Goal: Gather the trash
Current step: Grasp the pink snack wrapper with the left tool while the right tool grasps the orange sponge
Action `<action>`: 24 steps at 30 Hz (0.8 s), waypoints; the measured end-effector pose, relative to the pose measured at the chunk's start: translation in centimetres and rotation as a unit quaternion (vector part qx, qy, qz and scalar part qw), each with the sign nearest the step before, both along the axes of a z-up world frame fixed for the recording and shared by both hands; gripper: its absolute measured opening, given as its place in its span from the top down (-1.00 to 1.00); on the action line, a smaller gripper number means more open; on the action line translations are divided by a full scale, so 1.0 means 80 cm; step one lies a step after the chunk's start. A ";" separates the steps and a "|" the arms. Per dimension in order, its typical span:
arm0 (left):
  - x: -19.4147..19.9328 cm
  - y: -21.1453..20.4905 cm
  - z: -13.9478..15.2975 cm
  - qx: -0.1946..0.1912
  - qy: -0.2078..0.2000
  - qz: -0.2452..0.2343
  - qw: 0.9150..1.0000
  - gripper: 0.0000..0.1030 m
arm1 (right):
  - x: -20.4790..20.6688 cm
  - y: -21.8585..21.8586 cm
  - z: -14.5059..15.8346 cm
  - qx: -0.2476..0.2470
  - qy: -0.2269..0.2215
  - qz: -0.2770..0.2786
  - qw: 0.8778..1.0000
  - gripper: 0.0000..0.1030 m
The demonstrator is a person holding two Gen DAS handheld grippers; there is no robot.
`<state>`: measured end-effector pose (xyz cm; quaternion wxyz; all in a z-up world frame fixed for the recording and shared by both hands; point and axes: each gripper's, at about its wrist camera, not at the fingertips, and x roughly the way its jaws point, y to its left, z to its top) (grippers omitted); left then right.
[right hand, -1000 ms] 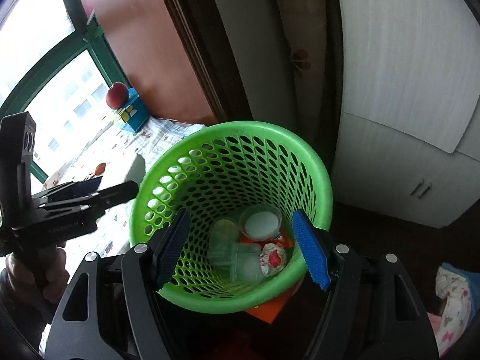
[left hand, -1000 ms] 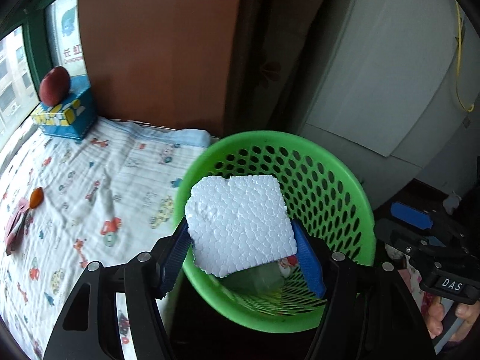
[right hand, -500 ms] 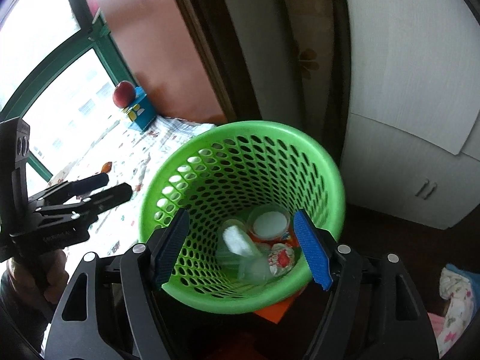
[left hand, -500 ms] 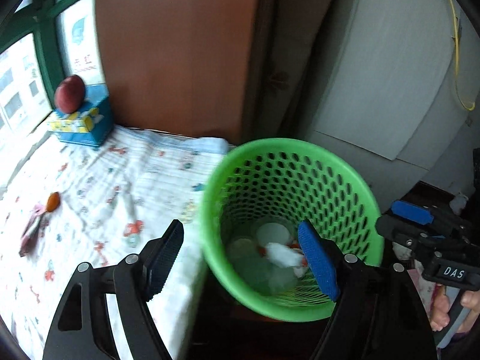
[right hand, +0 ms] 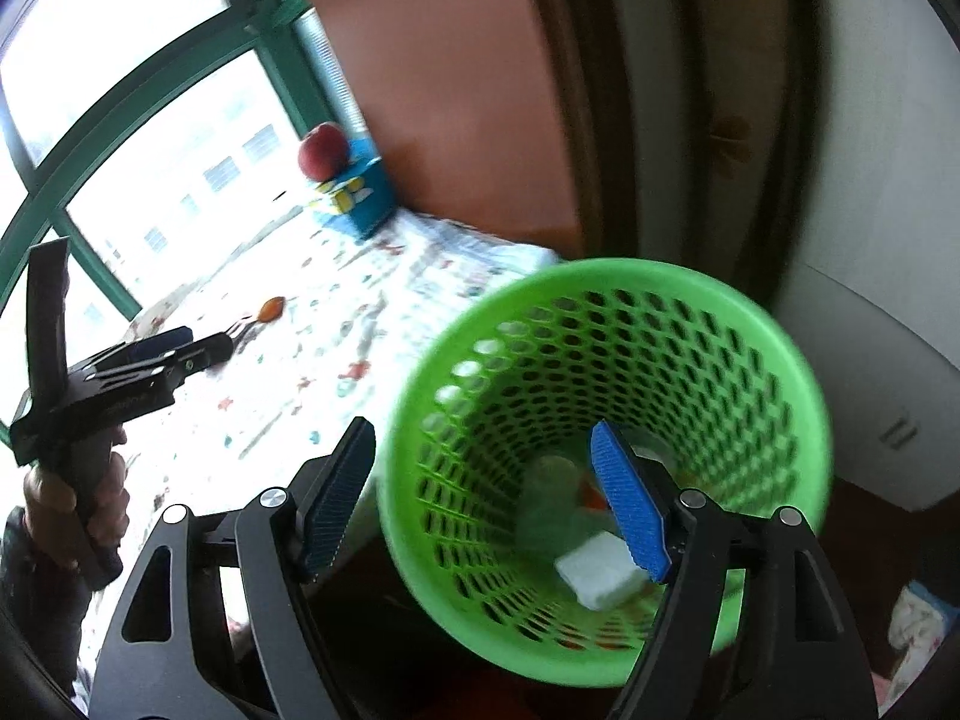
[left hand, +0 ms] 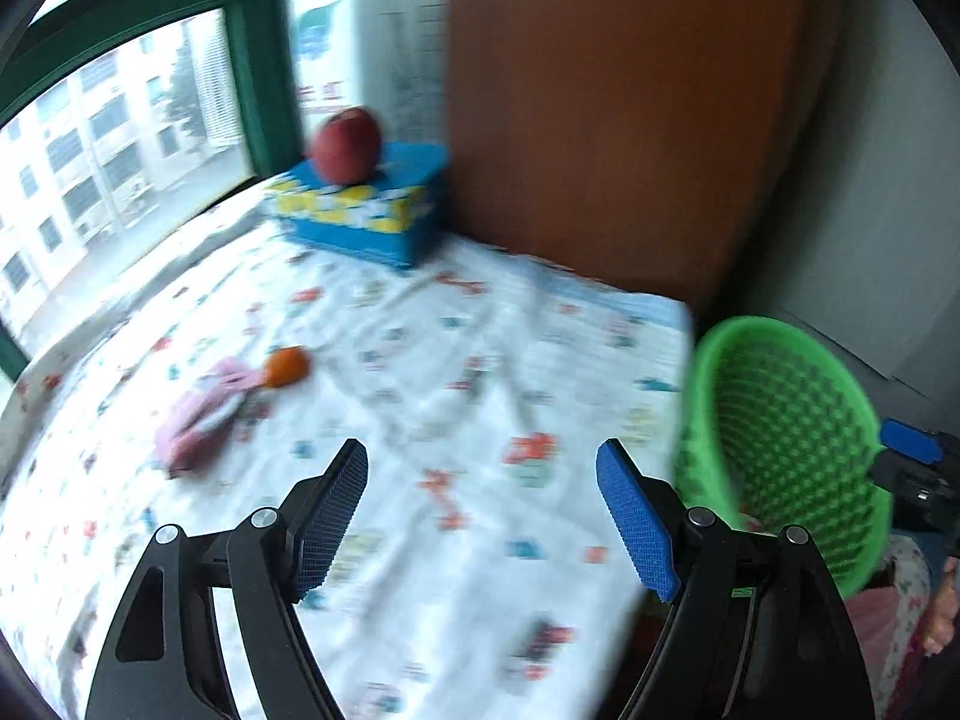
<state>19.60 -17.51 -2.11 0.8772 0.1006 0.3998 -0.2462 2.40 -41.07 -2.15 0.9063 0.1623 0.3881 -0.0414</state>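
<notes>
The left hand-held gripper [left hand: 482,516] hangs over a surface covered by a white printed cloth [left hand: 420,372], its blue-padded fingers spread wide with nothing between them. The view is blurred. On the cloth lie a pink crumpled piece [left hand: 201,414] and, touching it, a small orange thing [left hand: 287,365]; further back a red apple [left hand: 348,144] sits on a blue and yellow box [left hand: 366,210] near the window. The green basket [left hand: 792,420] stands just beside the cloth's right edge.

The right hand-held gripper [right hand: 480,492] points into the green basket [right hand: 606,300], fingers spread and empty. A white foam block [right hand: 597,570] lies at the bottom among clear plastic cups [right hand: 549,492], which are blurred.
</notes>
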 end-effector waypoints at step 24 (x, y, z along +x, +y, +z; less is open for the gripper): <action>0.214 0.194 -0.101 0.082 0.060 0.056 0.993 -0.71 | 0.199 0.148 -0.010 -0.013 0.030 0.130 0.991 -0.46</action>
